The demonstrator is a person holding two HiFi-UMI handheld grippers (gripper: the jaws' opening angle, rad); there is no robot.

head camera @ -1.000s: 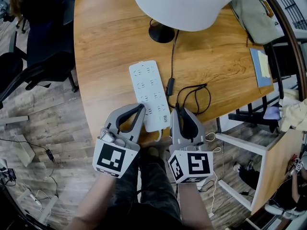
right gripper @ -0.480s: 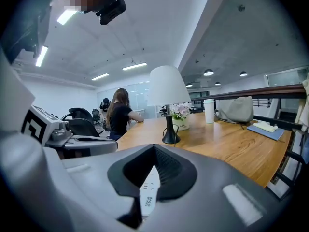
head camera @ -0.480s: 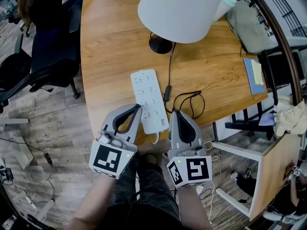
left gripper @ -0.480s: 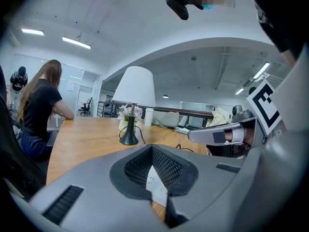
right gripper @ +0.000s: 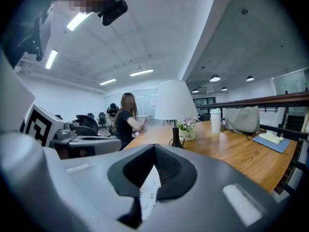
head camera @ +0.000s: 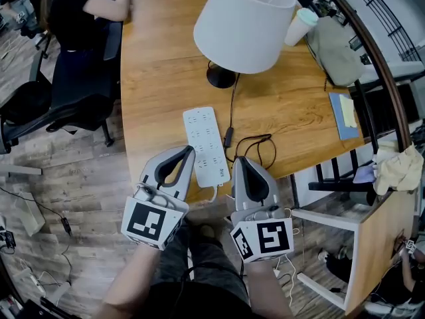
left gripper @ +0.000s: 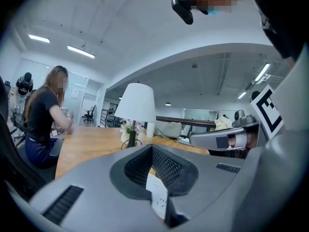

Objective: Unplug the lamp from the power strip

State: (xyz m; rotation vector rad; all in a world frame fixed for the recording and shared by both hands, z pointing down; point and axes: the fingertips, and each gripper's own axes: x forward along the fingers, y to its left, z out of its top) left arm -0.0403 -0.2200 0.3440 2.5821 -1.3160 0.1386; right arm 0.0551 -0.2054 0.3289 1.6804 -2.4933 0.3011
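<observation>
Off the power strip's [head camera: 206,145] 3 o'clock side, the lamp cord [head camera: 232,105] lies loose. Your left gripper [head camera: 188,151] and right gripper [head camera: 240,159], closed and empty, have backed away, so the unplugging looks done.

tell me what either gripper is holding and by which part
Nothing is held: the left gripper and right gripper both have jaws together and empty, on either side of the power strip.
</observation>
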